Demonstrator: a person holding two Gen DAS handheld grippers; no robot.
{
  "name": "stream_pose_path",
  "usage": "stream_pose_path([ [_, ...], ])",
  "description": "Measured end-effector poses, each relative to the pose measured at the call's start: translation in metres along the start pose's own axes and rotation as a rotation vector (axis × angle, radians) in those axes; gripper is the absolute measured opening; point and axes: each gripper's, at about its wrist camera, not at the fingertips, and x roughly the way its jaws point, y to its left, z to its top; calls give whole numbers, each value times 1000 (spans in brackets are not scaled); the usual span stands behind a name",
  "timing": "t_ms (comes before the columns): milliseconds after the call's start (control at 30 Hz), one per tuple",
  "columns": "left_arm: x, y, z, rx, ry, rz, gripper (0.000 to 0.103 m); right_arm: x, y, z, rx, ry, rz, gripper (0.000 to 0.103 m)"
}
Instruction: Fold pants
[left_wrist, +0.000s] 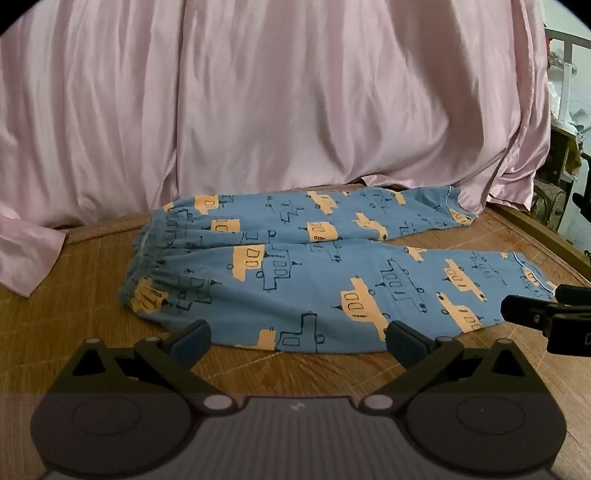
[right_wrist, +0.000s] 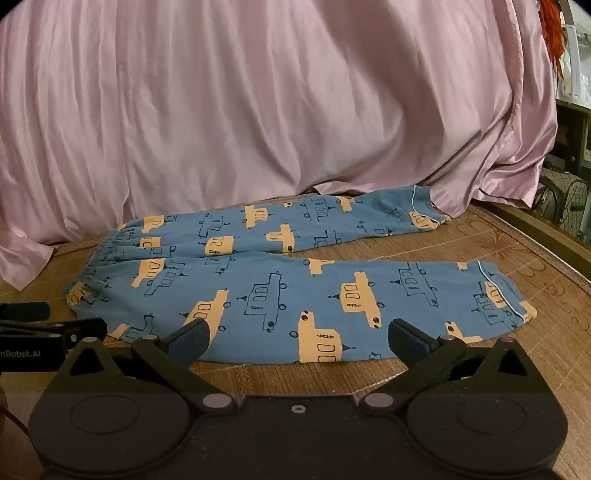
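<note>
With both the left gripper (left_wrist: 298, 338) and right gripper (right_wrist: 298, 336) gaping empty before the pants (right_wrist: 280, 291), risk pinching one layer only, dragging the legs askew on the table (right_wrist: 517, 251).

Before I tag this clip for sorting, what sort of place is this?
Probably a home, perhaps a bedroom: blue printed pants lie flat on a woven mat, a pink satin sheet is draped behind, and household clutter sits at the right edge.
</note>
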Motion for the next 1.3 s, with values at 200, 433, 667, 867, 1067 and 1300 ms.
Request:
stream_pose_path([
  [200,-3,2,-1,-5,4,-2,103,0,0,-1,0,1,0,102],
  [433,0,0,-2,2,7,3,103,1,0,-1,2,3,0,103],
  [667,1,-1,-3,-3,11,3,103,2,1,-1,1,4,0,102],
  [867,3,0,-5,-6,13,3,103,3,1,-2,2,6,0,102],
  [1067,3,1,-5,-10,16,2,103,4,1,-2,3,7,-1,103],
  [1300,7,2,-7,-15,26,1,103,-1,1,-3,1,11,-5,102],
])
